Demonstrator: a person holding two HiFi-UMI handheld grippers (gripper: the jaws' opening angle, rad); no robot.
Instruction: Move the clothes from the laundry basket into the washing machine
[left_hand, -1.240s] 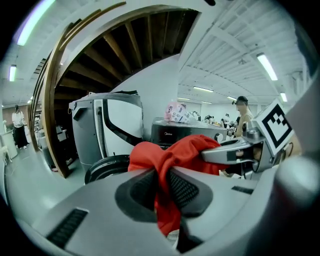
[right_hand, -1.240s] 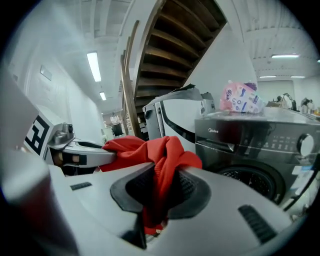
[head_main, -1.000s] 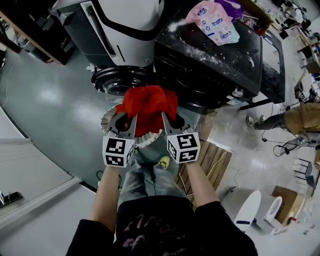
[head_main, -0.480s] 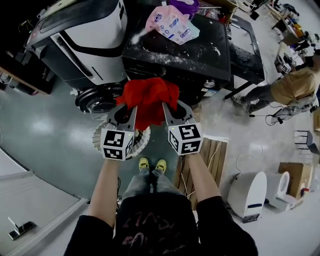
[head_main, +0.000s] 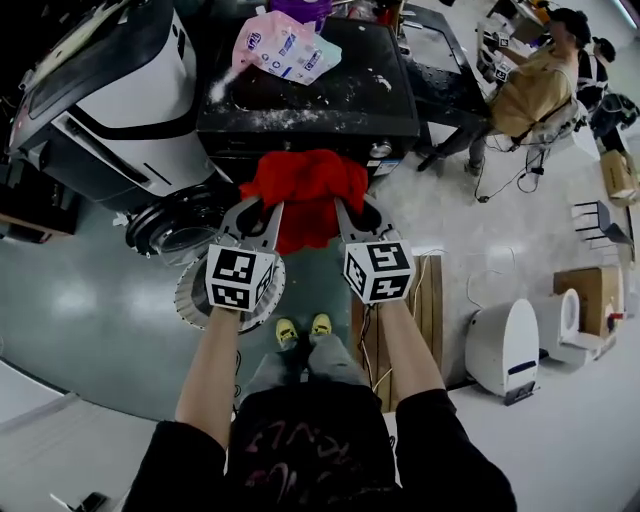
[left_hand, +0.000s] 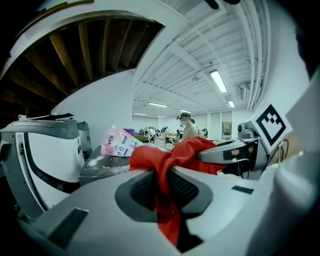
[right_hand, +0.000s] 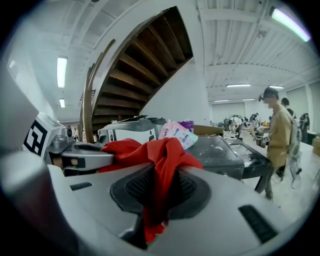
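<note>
Washing machine (head_main: 110, 110) and black worktop (head_main: 330, 105) are seen ahead, with the laundry basket (head_main: 186, 300) on the floor under the left hand-held gripper (head_main: 262, 212). Red garment (head_main: 305, 190) is held up clear of the basket in front of the worktop. It is clamped bunched on one side by the left hand-held gripper and on the other by the right hand-held gripper (head_main: 352, 212).

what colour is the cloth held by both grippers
Red, plain; the cloth shows best in the head view.
</note>
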